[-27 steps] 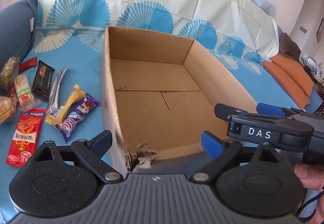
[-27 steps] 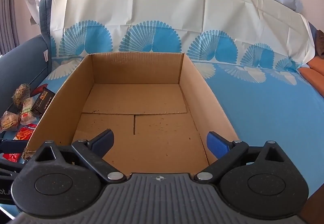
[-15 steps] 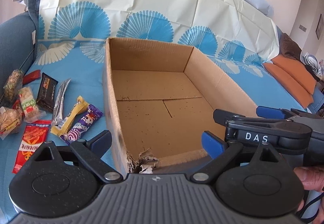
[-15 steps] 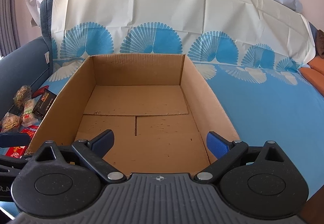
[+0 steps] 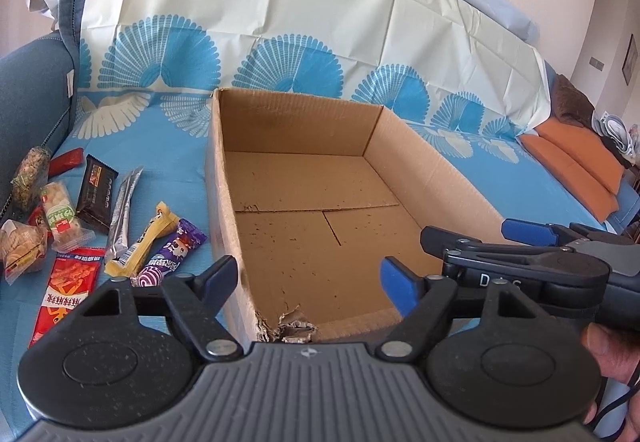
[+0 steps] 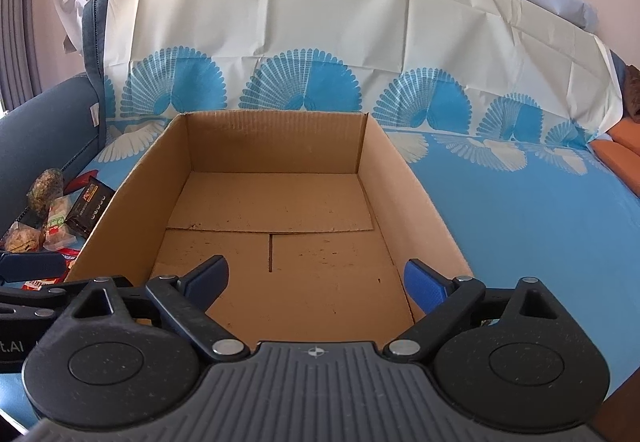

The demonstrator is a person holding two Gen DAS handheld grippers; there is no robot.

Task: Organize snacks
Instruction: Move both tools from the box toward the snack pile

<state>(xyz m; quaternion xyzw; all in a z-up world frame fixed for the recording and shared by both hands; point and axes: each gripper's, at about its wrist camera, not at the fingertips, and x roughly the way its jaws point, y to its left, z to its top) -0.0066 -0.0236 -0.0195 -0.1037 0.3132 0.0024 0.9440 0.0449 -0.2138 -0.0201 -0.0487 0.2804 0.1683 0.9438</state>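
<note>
While both claws hang unloaded over the near end of the box, status reads as follows, nearest item first.

Left gripper (image 5: pixel 308 280): jaws spread wide, nothing between the pads; it straddles the torn near-left corner of the box.

Right gripper (image 6: pixel 316 280): jaws spread wide, nothing held; it is centred over the near edge of the box, pointing down into it.

Purple wrapper (image 5: pixel 172 256): just ahead and left of the left gripper, outside the box wall, touching the yellow bar (image 5: pixel 146 240).

Red sachet (image 5: pixel 66 294): left of the left gripper, flat on the blue cover (image 5: pixel 160 162).

Remaining snacks (image 5: pixel 60 210): farther ahead and left, loosely spread on the blue cover, several overlapping.

Cardboard box (image 6: pixel 400 178): directly ahead of both grippers; floor bare, no snack inside.

Step in hand: judged as the start of the job, before any pick.

Next move: judged to call for swinging the left gripper leftward past the box wall, lowering onto the nearest wrapper and closing across its narrow width; thin foil lying flat may slip.
</note>
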